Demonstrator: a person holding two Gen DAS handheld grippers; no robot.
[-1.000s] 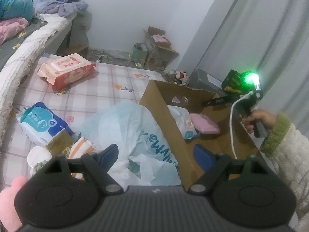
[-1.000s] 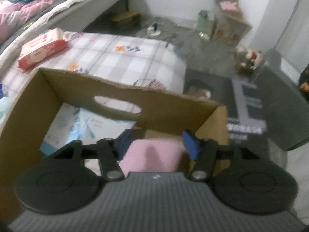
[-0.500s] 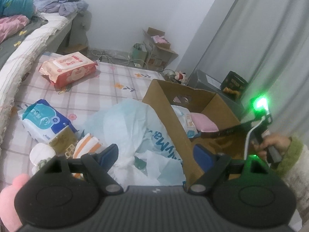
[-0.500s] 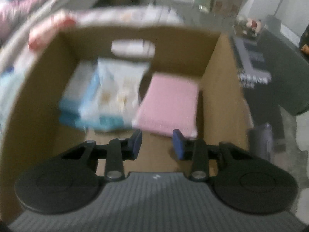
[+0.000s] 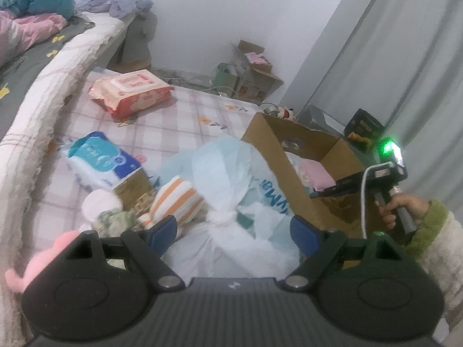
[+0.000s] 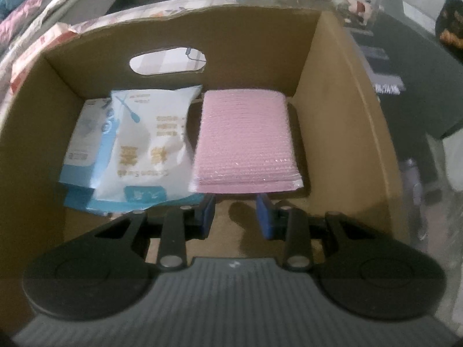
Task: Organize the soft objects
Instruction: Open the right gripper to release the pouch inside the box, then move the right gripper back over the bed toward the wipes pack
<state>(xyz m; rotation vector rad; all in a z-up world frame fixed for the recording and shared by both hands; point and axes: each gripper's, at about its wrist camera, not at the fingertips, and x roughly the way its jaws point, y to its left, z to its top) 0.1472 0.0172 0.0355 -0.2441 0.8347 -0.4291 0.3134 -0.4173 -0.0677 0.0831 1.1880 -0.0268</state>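
Note:
A brown cardboard box (image 6: 260,37) holds a pink pack (image 6: 246,138) lying flat beside a white and blue pack (image 6: 150,144). My right gripper (image 6: 236,205) points down into the box just short of the pink pack. Its jaws stand narrowly apart with nothing between them. In the left wrist view the box (image 5: 269,144) stands to the right, with the right gripper (image 5: 318,193) reaching in. My left gripper (image 5: 233,227) is wide open above a knotted pale blue plastic bag (image 5: 225,173). Its pads do not touch the bag. An orange-striped cloth (image 5: 176,196) lies just left of the bag.
On the checked mattress (image 5: 185,115) lie a red wipes pack (image 5: 133,89), a blue tissue pack (image 5: 98,156), a white roll (image 5: 99,202) and a pink plush (image 5: 43,257). A bed (image 5: 34,66) rises on the left. A dark case (image 6: 419,86) stands right of the box.
The pink pack was between the right jaws a second ago; now it lies in the box and the jaws have narrowed. The left gripper drifted over the bag's knot.

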